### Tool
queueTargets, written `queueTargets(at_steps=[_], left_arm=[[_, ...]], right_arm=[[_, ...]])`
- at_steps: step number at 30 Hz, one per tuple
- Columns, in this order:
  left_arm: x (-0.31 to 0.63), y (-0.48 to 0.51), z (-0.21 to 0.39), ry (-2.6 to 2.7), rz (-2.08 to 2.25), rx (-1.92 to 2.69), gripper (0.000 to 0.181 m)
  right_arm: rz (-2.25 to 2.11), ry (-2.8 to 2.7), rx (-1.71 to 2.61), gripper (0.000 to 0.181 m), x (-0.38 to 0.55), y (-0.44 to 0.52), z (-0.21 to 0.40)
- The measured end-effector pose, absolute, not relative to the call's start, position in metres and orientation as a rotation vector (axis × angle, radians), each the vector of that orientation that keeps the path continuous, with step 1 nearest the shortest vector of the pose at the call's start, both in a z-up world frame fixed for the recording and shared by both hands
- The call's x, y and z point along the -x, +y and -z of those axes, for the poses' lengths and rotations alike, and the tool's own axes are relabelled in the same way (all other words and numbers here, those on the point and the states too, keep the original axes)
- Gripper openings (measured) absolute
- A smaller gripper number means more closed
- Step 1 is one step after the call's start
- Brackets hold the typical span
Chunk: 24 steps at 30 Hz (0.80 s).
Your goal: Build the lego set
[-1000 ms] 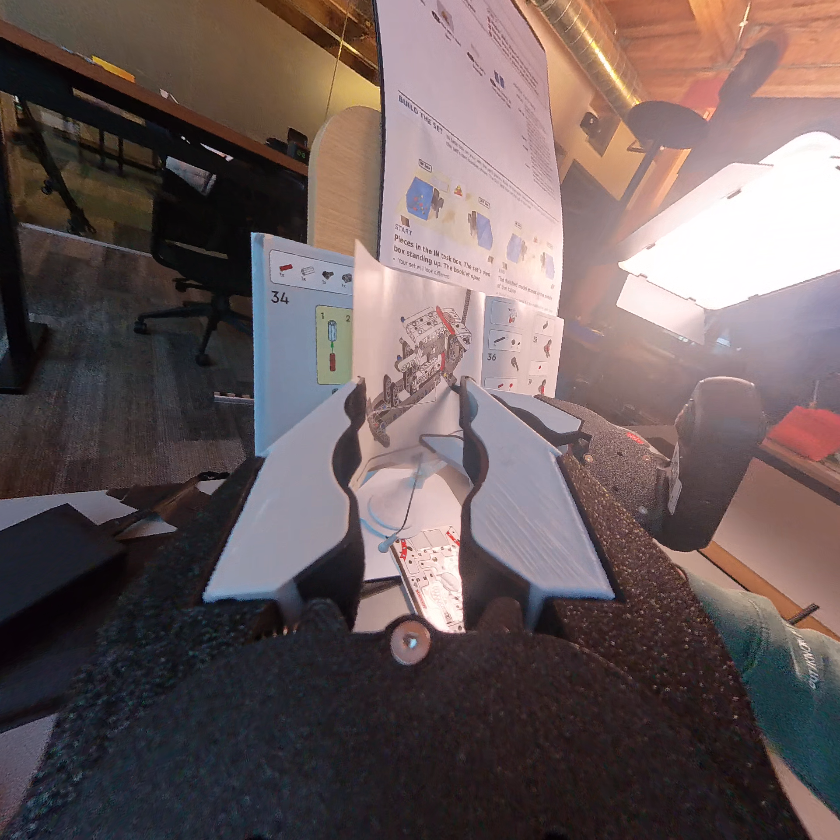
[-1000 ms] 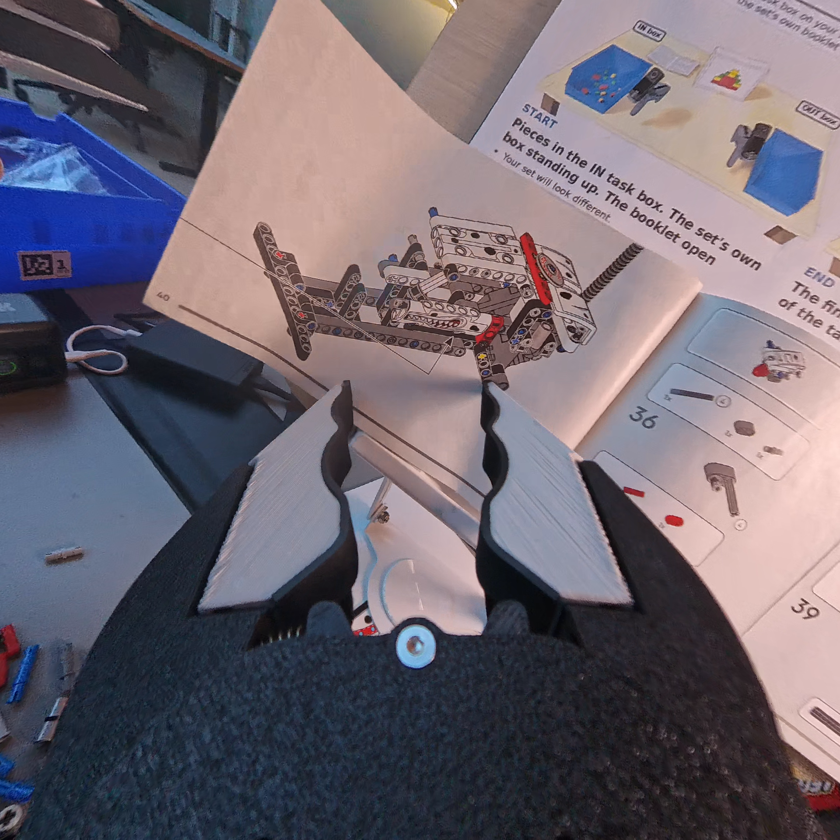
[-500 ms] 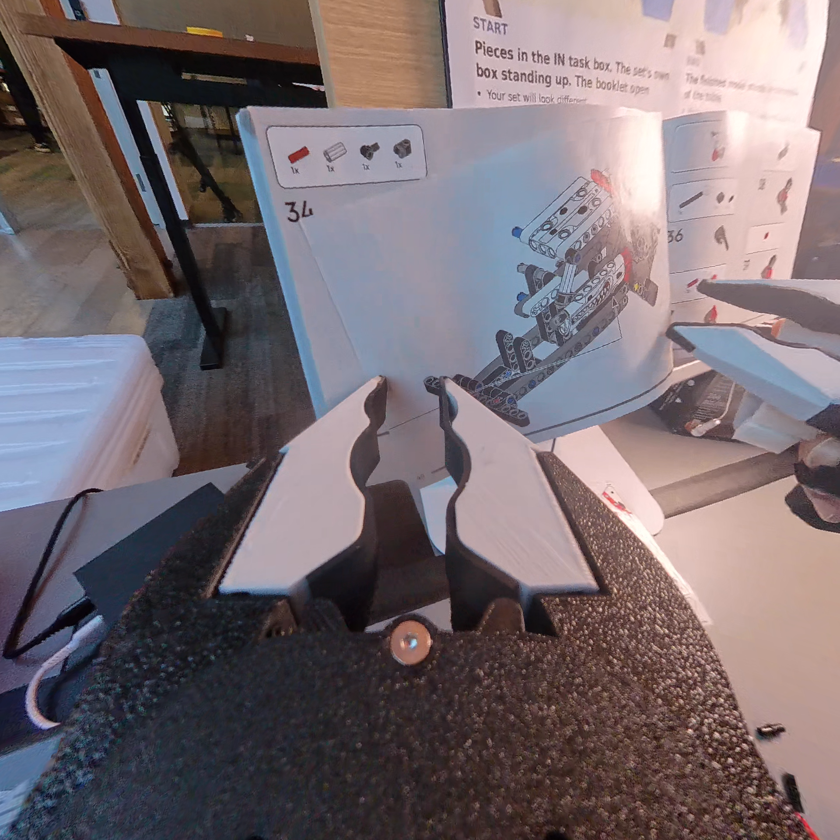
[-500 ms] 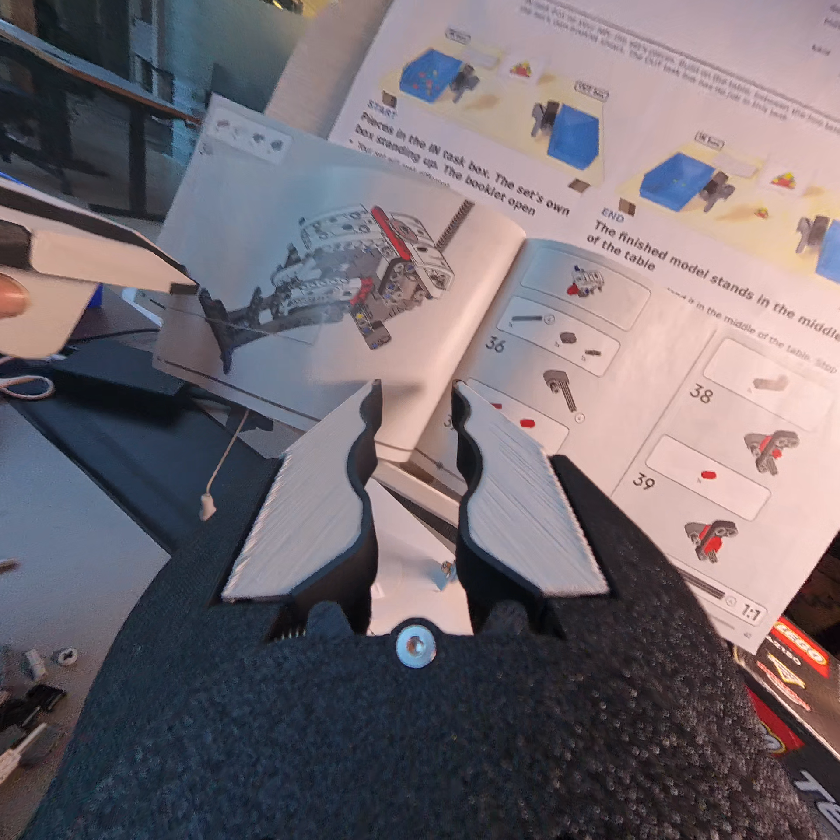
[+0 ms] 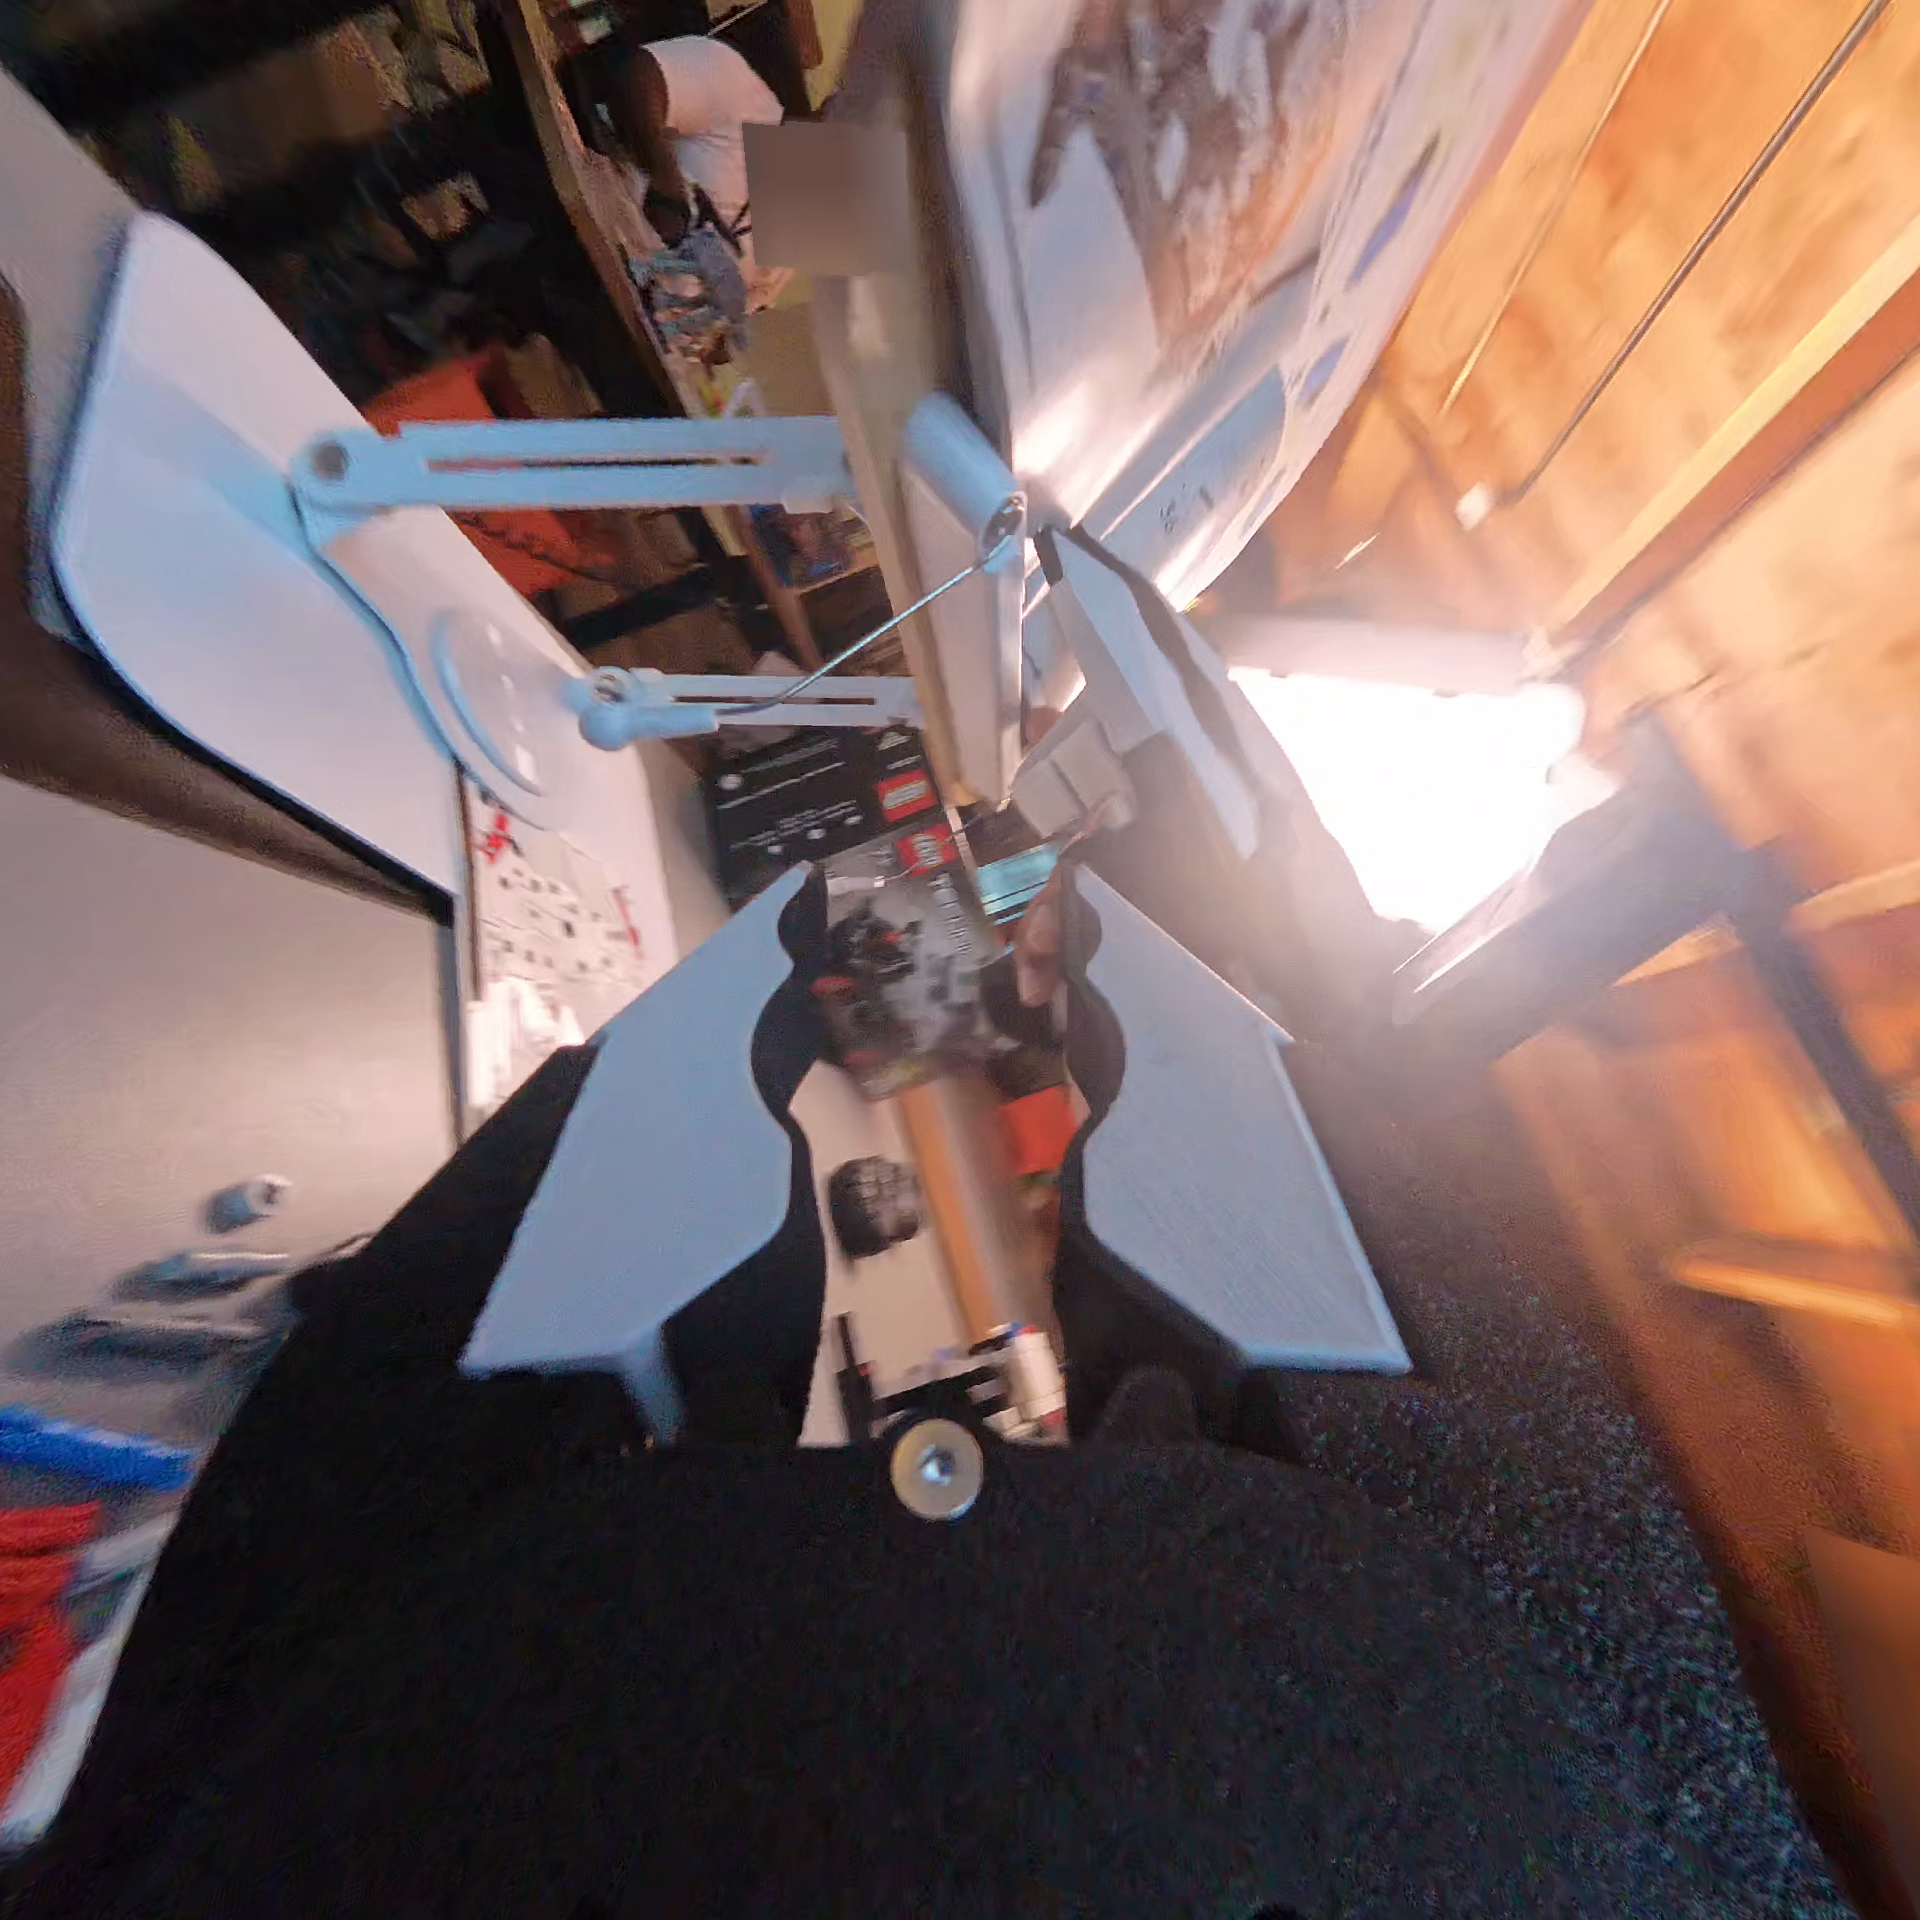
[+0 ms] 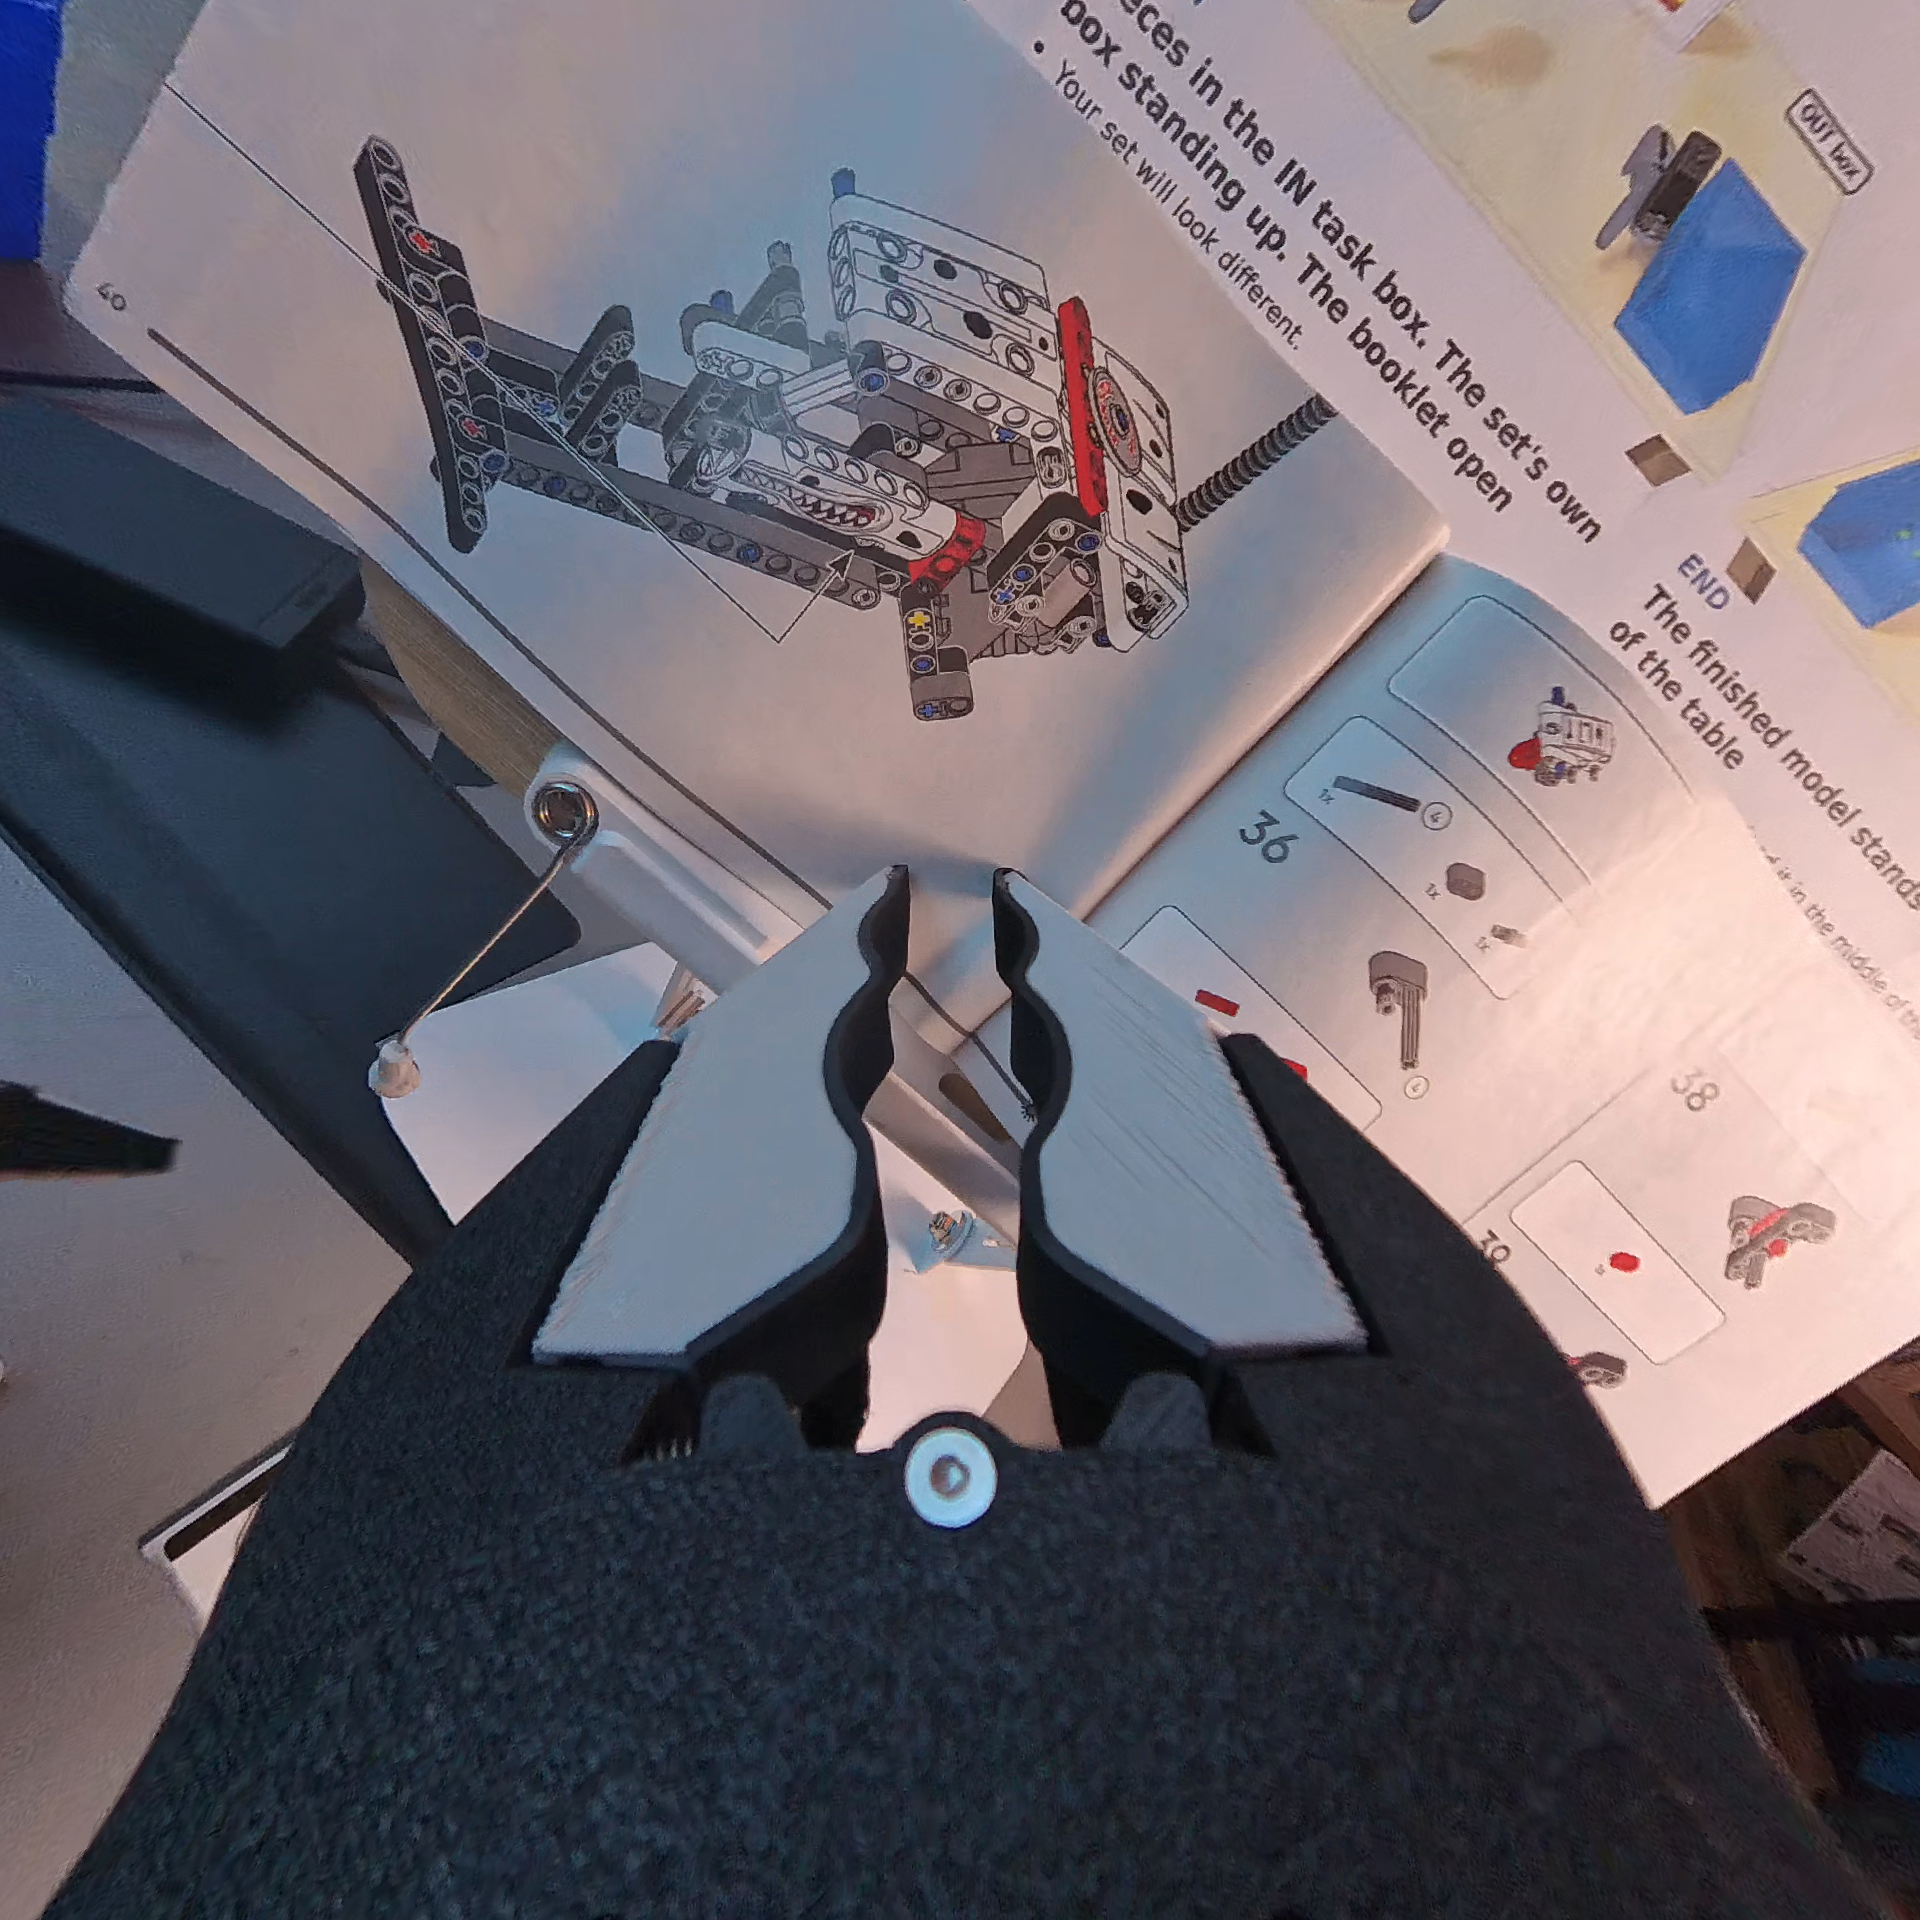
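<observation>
The instruction booklet (image 6: pixel 675 748) stands open on a white book stand (image 6: pixel 623 862), its left page showing the grey, white and red model. My right gripper (image 6: pixel 948 881) points at the bottom edge of that page near the spine. Its jaws stand a narrow gap apart and hold nothing; the page shows through the gap. My left gripper (image 5: pixel 940 904) is open wide and empty, and its view is rolled sideways and blurred. In that view the right gripper (image 5: pixel 1049 545) touches the booklet's edge above the stand (image 5: pixel 239 582). A black wheel (image 5: pixel 873 1210) and a red piece (image 5: pixel 1034 1127) lie between the left jaws' lines.
A large printed instruction sheet (image 6: pixel 1455 208) hangs behind the booklet. A black Lego box (image 5: pixel 800 800) lies beyond the left fingertips. A black power adapter (image 6: pixel 156 561) sits left of the stand. Blurred loose pieces (image 5: pixel 208 1268) lie at the left. A bright light panel (image 5: pixel 1403 779) glares at the right. One gripper's finger ends stand about 12 cm off the other's.
My left gripper swung away from the booklet, rolled sideways and opened wider. My right gripper moved in close to the page's bottom edge and its jaws narrowed.
</observation>
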<state>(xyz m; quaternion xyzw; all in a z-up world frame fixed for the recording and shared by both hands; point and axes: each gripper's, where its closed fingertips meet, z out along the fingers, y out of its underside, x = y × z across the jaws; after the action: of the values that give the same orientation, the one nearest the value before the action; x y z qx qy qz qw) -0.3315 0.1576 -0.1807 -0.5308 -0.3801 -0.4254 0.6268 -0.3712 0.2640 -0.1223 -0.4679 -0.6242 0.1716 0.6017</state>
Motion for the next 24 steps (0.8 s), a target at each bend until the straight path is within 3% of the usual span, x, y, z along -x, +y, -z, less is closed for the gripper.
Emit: queueTargets(at_steps=[7, 9, 12, 14, 24], left_arm=[[0.353, 0.206, 0.197, -1.163, 1.266, 0.676, 0.070], [0.368, 0.208, 0.195, -1.190, 1.235, 0.588, 0.058], [0.389, 0.195, 0.183, -1.119, 1.160, 0.522, 0.016], [0.397, 0.186, 0.173, -1.084, 1.078, 0.564, 0.008], [0.400, 0.175, 0.141, -0.954, 0.661, 0.910, 0.000]], right_arm=[[-0.397, -1.434, 1.091, 0.015, 0.371, 0.264, 0.122], [-0.408, -1.437, 1.100, 0.015, 0.370, 0.264, 0.122], [-0.428, -1.447, 1.114, 0.015, 0.369, 0.263, 0.122], [-0.441, -1.445, 1.120, 0.015, 0.369, 0.263, 0.122], [-0.399, -1.406, 1.120, 0.015, 0.371, 0.263, 0.122]])
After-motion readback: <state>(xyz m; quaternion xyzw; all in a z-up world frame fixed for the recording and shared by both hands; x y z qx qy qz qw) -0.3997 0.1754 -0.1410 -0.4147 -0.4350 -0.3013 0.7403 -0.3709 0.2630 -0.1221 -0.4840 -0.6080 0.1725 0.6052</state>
